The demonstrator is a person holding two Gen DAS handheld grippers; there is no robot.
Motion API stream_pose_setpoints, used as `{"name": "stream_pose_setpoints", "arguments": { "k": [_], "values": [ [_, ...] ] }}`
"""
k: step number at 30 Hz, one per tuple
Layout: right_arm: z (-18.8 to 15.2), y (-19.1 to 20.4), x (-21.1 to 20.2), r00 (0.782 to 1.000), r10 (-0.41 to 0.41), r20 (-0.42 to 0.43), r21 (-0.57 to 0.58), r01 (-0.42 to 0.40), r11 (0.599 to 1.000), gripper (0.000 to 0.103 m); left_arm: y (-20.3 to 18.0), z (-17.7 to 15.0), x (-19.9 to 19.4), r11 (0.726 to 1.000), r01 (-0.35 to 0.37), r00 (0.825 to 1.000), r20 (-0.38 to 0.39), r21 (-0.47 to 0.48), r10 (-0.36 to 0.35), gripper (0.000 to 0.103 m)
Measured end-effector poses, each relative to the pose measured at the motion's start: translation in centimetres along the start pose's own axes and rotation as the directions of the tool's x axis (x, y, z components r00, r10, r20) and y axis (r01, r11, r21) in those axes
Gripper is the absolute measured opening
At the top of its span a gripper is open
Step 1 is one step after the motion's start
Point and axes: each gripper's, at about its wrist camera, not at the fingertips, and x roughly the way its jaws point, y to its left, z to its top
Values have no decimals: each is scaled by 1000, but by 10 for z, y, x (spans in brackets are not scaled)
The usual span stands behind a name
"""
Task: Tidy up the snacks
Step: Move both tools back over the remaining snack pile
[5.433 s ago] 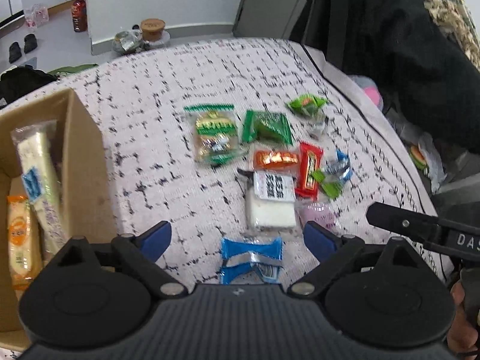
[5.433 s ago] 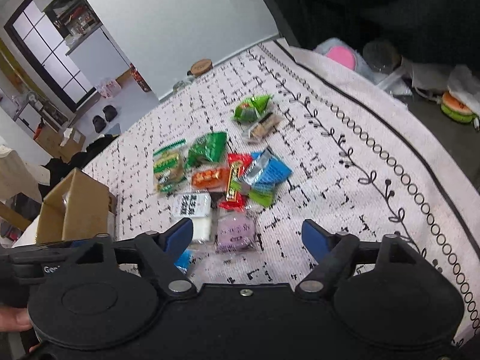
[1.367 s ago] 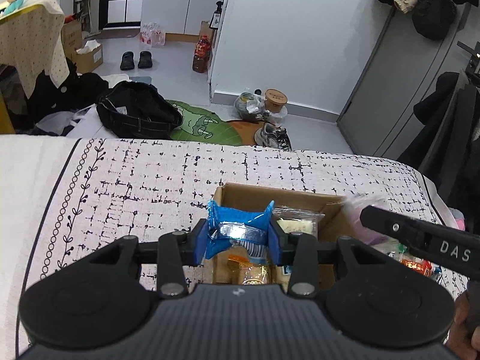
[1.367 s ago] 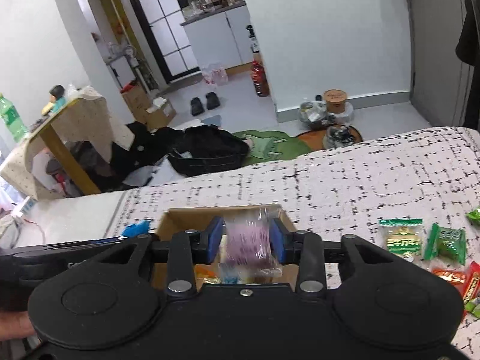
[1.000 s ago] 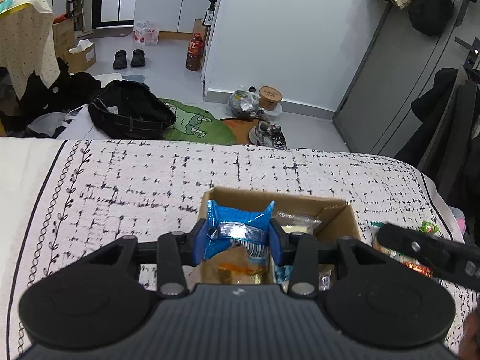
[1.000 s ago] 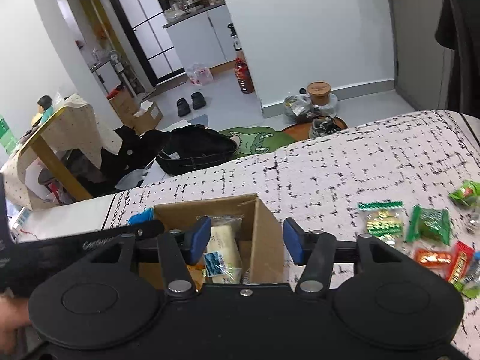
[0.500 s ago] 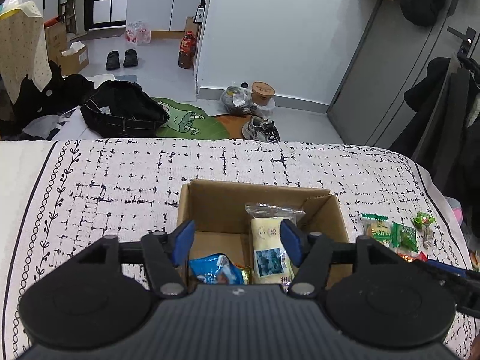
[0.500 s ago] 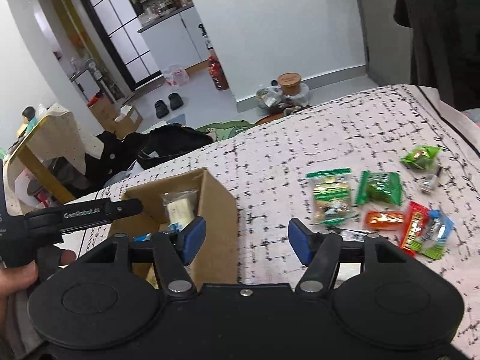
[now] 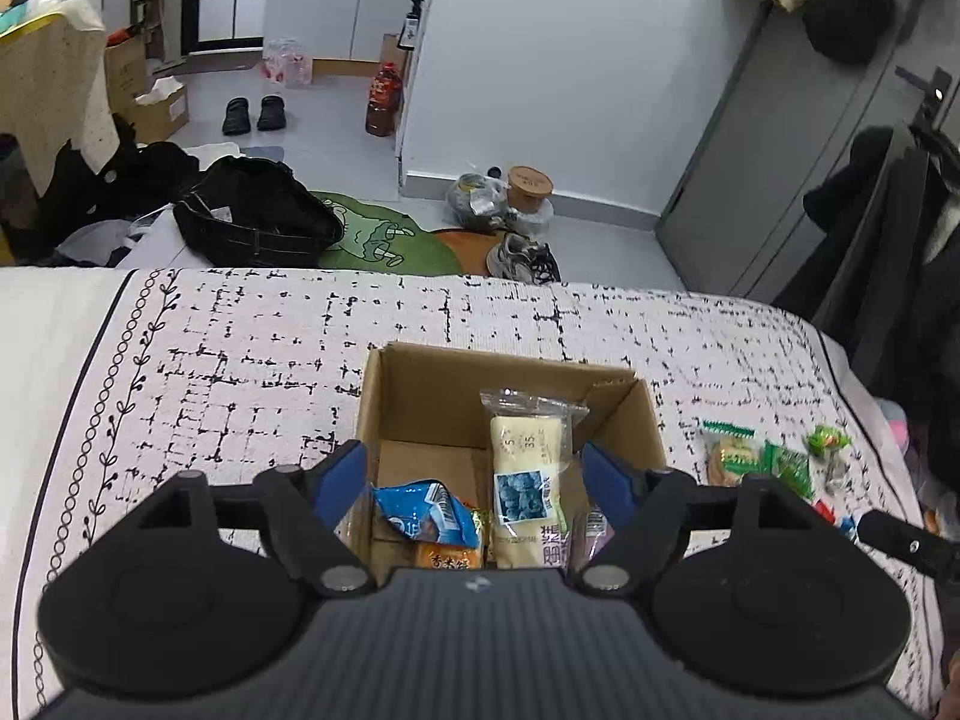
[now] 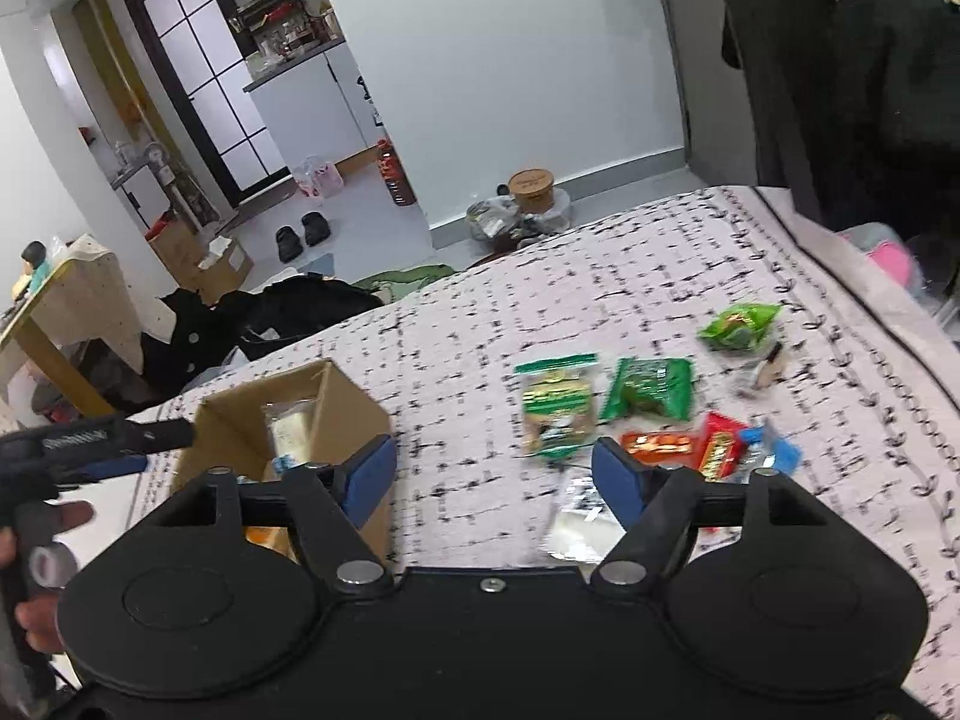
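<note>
A cardboard box (image 9: 498, 381) stands on the patterned cloth. In it lie a blue packet (image 9: 423, 513), a long pale bar (image 9: 527, 480), an orange packet (image 9: 449, 557) and a purple packet (image 9: 591, 531). My left gripper (image 9: 474, 474) hovers over the box, its jaws opening with nothing between them. My right gripper (image 10: 495, 477) is to the right of the box (image 10: 282, 420), its jaws opening and empty, near a white packet (image 10: 579, 516). Loose snacks lie beyond: green packets (image 10: 558, 402) (image 10: 648, 387), an orange one (image 10: 657, 444) and a red one (image 10: 717, 447).
The cloth (image 9: 240, 348) ends at a far edge, with floor, a black bag (image 9: 252, 216) and shoes (image 9: 522, 255) beyond. Dark coats (image 10: 852, 78) hang at the right. A hand (image 10: 36, 576) holds the left gripper's handle at the left of the right wrist view.
The left gripper let go of the blue packet, which now lies in the box. The right gripper dropped the purple packet there and swung right toward the loose snacks. Both jaws widened.
</note>
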Motion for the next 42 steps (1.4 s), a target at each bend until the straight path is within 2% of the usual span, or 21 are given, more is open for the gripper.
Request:
{"name": "stream_pose_setpoints", "arguments": {
  "k": [7,16,23,30,36,42],
  "values": [
    [0,-25,-11,999,-30,13,33,29,999,79,-20,-4,-5,1000,27,1000,-3,16,-27,82],
    [-1,-49,-21,998,-60,9,57,59,997,79,-64,-13,-4,991,110,994,-22,82,-108,82],
    [-1,-65,-26,996,-84,9,79,83,993,78,-100,-20,-2,981,126,992,-9,145,-126,82],
    [-5,-83,-27,992,-123,14,116,121,986,78,-135,-23,12,957,159,987,-46,244,-152,82],
    [-7,-90,-22,989,-146,19,127,142,982,79,-160,-31,31,940,182,983,-91,287,-163,82],
    [-8,-98,-20,981,-187,52,133,179,975,88,-183,-43,51,936,189,979,-128,296,-158,82]
  ]
}}
